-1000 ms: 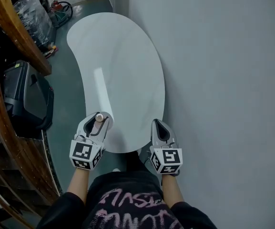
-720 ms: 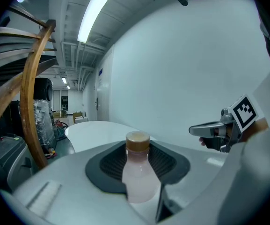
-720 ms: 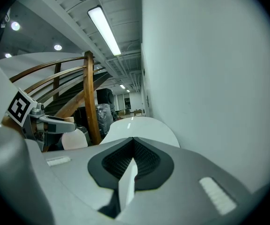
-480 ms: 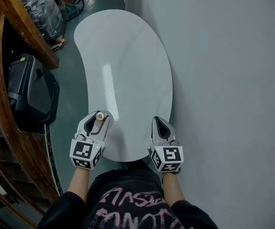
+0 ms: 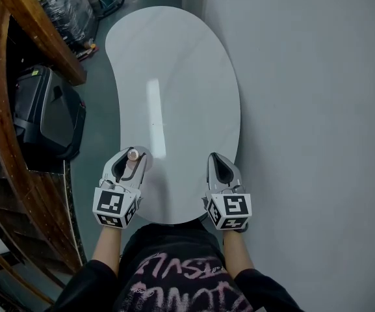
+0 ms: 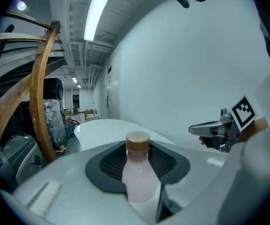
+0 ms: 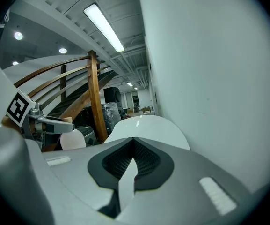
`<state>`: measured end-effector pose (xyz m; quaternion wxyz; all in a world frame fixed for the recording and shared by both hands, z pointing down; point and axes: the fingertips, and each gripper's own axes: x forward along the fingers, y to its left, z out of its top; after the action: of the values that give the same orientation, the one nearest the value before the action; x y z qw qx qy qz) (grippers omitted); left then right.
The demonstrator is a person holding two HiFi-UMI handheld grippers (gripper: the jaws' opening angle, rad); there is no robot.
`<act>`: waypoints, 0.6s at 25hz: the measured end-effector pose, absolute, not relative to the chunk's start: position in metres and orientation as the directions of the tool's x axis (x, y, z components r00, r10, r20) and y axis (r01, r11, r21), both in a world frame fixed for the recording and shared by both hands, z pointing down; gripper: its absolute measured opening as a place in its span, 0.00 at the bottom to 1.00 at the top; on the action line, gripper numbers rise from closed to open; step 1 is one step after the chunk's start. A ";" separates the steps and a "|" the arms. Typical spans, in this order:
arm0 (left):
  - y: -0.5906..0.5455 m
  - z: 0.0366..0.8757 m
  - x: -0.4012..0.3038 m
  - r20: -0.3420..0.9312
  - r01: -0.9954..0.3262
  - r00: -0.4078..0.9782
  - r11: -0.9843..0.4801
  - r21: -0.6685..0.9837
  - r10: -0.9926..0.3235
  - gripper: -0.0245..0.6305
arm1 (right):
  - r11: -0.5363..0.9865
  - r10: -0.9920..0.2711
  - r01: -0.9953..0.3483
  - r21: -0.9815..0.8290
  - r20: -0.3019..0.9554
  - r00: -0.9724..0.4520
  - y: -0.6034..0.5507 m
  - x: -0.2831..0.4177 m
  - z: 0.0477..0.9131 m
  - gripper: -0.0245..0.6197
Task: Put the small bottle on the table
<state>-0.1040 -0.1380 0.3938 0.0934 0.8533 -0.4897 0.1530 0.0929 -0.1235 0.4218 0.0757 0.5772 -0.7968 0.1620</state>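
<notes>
Compared with a second ago, the counter [image 5: 181,77] reaches further down the head view. Its near rounded end now lies under both marker cubes rather than ahead of them, and the black case [image 5: 47,112] at the left sits further right. The bottle [image 6: 137,172] stays pinched in the left tongs [image 5: 130,158]. It stands upright between the dark ribbed pads, a pale pink body with a brown cap. In the head view it shows at the lower left of centre, over the counter's left edge. Whether its base touches the surface cannot be told. The right tongs [image 5: 216,161] are pressed together with nothing between them, and their pads meet in a thin line in the right gripper view. Both forearms reach straight forward from the bottom of the frame, roughly parallel. The left cube [image 5: 116,207] and right cube [image 5: 229,212] are nearest the body, and both tongs point away up the frame. The counter is white, glossy and kidney-shaped, and carries a streak of reflected light. Its right side runs along a plain pale wall [image 5: 317,109] that fills the right half. A curved wooden railing [image 5: 38,38] sweeps down the left side above a grey-green floor [image 5: 96,142]. A plastic-wrapped bundle [image 5: 67,5] lies at the upper left.
</notes>
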 end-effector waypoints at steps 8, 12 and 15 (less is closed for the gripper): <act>-0.152 0.389 -0.101 0.355 -0.884 0.436 -0.467 -0.001 -0.827 0.27 | 0.315 -0.881 -0.930 -0.187 0.306 -0.360 -0.144 0.096 0.421 0.06; -0.158 0.385 -0.106 0.352 -0.894 0.415 -0.448 -0.013 -0.839 0.27 | 0.332 -0.875 -0.925 -0.184 0.306 -0.375 -0.154 0.091 0.418 0.06; -0.160 0.383 -0.111 0.346 -0.899 0.409 -0.438 -0.005 -0.844 0.27 | 0.342 -0.875 -0.924 -0.174 0.300 -0.380 -0.157 0.087 0.413 0.06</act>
<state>-0.1108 -0.1596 0.3833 0.0913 0.8344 -0.5223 0.1504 0.0867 -0.1570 0.4131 0.0765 0.5514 -0.8154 0.1586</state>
